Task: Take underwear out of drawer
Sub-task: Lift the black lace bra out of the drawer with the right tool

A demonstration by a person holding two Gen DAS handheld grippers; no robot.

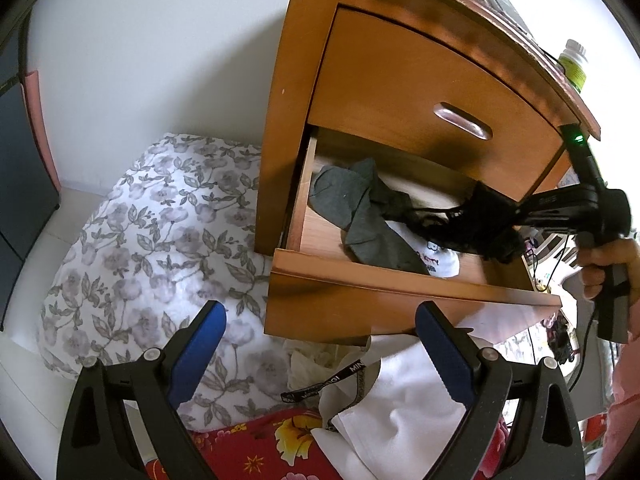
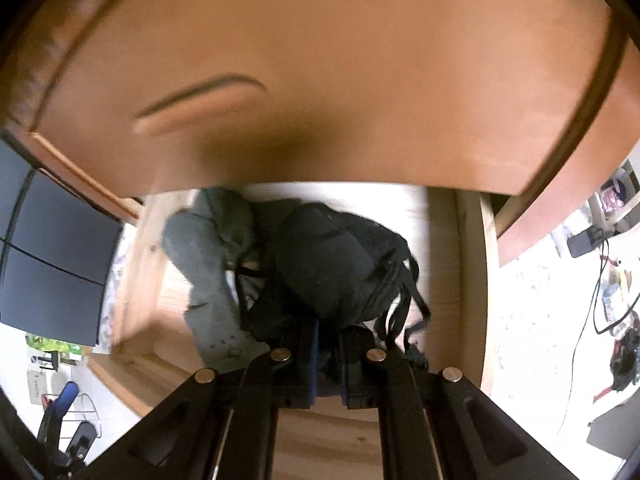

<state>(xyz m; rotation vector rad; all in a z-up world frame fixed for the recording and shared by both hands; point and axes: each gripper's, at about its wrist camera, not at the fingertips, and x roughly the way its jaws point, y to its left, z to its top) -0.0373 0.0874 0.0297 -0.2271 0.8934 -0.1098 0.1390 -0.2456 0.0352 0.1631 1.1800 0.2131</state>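
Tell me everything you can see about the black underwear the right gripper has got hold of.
The black underwear is a soft, crumpled bundle of dark fabric, with a lacy stretch showing in the left wrist view and thin straps dangling loose. The right gripper is shut on its near edge and holds it above the open drawer. One end trails toward the grey garment in the drawer; whether they touch is unclear. Its full shape is hidden.

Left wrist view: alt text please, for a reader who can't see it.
The right gripper pinches black lace underwear over the open lower drawer of a wooden nightstand. Grey clothing lies inside; the left gripper is open in front.
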